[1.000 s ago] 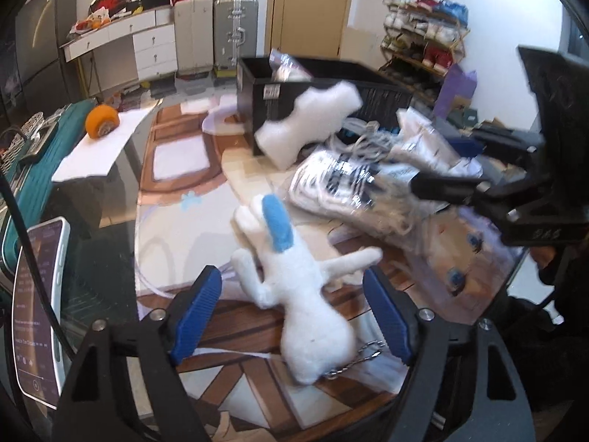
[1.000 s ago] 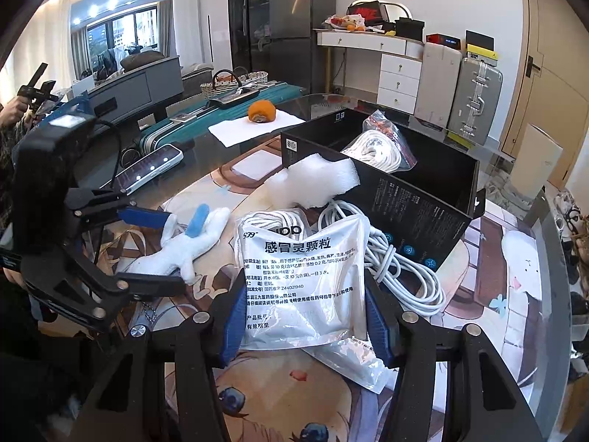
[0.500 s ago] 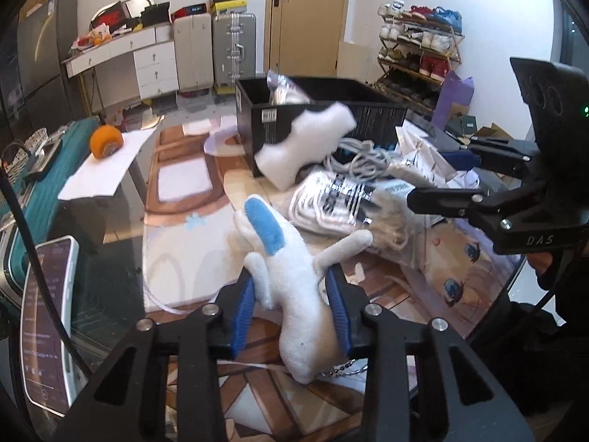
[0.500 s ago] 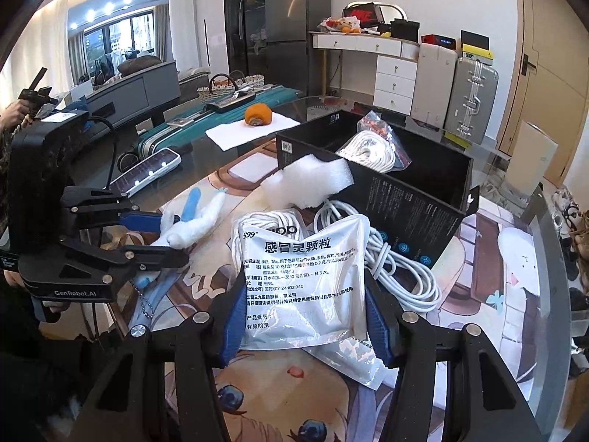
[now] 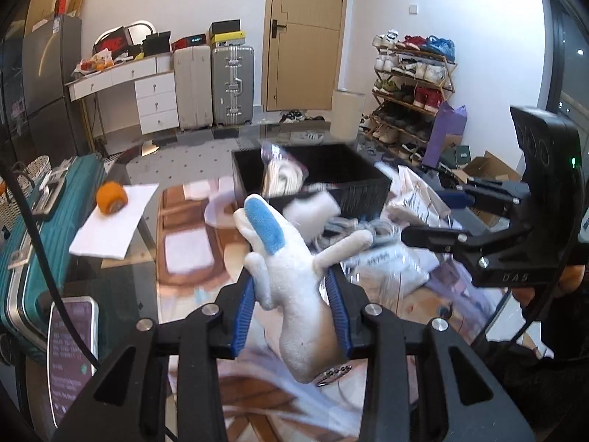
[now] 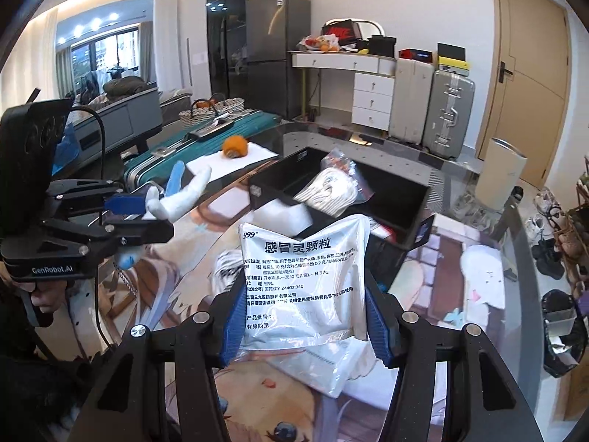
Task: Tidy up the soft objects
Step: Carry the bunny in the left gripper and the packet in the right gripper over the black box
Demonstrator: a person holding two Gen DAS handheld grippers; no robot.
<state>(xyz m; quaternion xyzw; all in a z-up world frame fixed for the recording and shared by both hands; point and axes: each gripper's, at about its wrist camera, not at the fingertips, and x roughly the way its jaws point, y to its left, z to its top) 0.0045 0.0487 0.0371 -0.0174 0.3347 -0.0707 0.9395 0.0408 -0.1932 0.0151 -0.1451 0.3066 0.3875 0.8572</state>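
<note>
Here, from the left wrist, the left gripper [image 5: 294, 309] pinches a fuzzy white plush rabbit [image 5: 294, 283] above the blurred bench [image 5: 110, 280]. From the right wrist, the right gripper [image 6: 302, 326] clamps a crinkly plastic pouch [image 6: 302, 280], hiding the black box's [image 6: 401, 202] front.

Each hand-held gripper [image 5: 294, 316] is black with blue ribbed pads [image 6: 375, 322] and silver screws; one reads "GenRobot.AI".

Left gripper [image 5: 292, 304]: jaws closed in within the last second, blue pads now pressed on a white plush toy [image 5: 294, 280], angled downward. Right gripper [image 6: 303, 326]: jaws clamped on a white printed packet [image 6: 300, 280], angled downward. A hand [image 6: 46, 296] grips the left handle.
</note>
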